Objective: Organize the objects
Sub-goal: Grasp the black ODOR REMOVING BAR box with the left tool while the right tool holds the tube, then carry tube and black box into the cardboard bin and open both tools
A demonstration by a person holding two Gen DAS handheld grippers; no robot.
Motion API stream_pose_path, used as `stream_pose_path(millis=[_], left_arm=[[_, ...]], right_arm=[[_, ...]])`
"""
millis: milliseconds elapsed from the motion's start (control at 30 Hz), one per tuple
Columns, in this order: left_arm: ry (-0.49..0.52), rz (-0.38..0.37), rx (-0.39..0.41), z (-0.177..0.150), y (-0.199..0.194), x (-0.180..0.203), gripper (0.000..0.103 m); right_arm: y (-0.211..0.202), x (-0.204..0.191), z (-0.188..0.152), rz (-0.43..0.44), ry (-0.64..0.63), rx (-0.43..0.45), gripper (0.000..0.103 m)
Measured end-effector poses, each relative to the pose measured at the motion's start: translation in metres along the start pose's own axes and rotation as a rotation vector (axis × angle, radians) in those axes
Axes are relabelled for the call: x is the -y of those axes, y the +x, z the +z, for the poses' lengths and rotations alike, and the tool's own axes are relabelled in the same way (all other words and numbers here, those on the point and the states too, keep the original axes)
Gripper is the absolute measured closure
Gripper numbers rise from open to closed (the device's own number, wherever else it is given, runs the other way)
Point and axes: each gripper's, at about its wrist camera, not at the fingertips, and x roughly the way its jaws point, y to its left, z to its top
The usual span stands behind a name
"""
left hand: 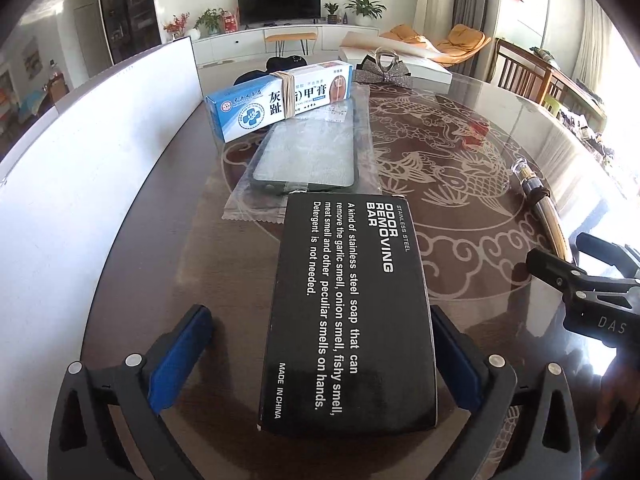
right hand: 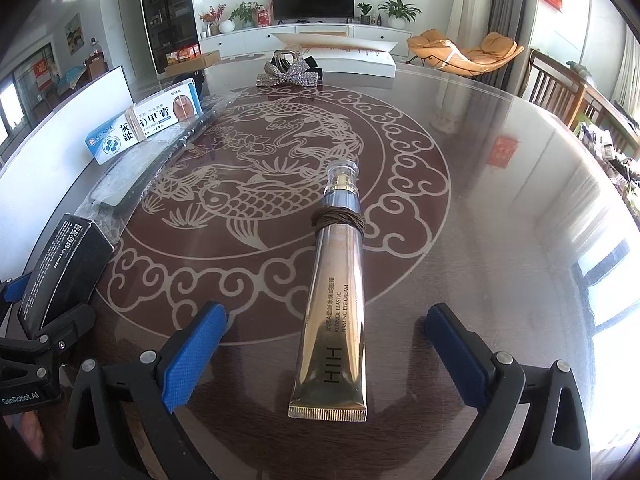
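A black "odor removing bar" box (left hand: pixel 348 312) lies flat on the table between the fingers of my left gripper (left hand: pixel 320 344). The jaws are open; the right pad is at the box's edge and the left pad stands well clear. The box also shows in the right wrist view (right hand: pixel 64 264). A gold eye-cream tube (right hand: pixel 334 312) with a brown hair tie around its neck lies between the open fingers of my right gripper (right hand: pixel 324 344), touching neither pad. A phone case in a clear bag (left hand: pixel 308 160) and a blue-white ointment box (left hand: pixel 280 100) lie beyond the black box.
A white board (left hand: pixel 80 184) stands along the table's left edge. A glittery bow (right hand: pixel 288 74) and a flat white box (right hand: pixel 340 56) sit at the far side. The round glass table (right hand: pixel 500 240) has a fish pattern. Wooden chairs (right hand: pixel 560 88) stand at right.
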Motion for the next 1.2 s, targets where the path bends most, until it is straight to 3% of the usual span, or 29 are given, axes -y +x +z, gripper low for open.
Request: stream_pose_path(millis=[500, 667, 767, 833, 867, 900, 1000, 1200], left_arm=[[0.000, -0.002, -0.001, -0.001, 0.000, 0.000, 0.000], [0.076, -0.043, -0.139, 0.011, 0.004, -0.004, 0.000], [0.042, -0.013, -0.146, 0.014, 0.004, -0.011, 0.001], [0.043, -0.019, -0.111, 0.013, 0.000, -0.010, 0.020], [0.054, -0.027, -0.082, 0.011, -0.006, -0.008, 0.045], [0.072, 0.004, -0.074, 0.010, -0.009, -0.006, 0.046], [0.065, -0.017, -0.053, -0.001, -0.016, -0.013, 0.046], [-0.066, -0.105, -0.004, -0.014, -0.052, -0.039, 0.046]], right_arm=[[0.001, 0.000, 0.000, 0.010, 0.000, -0.004, 0.000], [-0.001, 0.013, 0.009, 0.104, 0.036, -0.081, 0.001], [0.001, 0.011, 0.019, 0.131, 0.029, -0.161, 0.013], [0.004, 0.000, 0.021, 0.079, -0.040, -0.191, 0.030], [0.003, -0.005, 0.022, 0.042, -0.076, -0.187, 0.056], [0.001, -0.005, 0.022, 0.041, -0.081, -0.183, 0.074], [-0.001, 0.001, 0.020, 0.057, -0.058, -0.193, 0.074], [-0.035, 0.018, 0.017, 0.265, 0.085, -0.158, 0.074]])
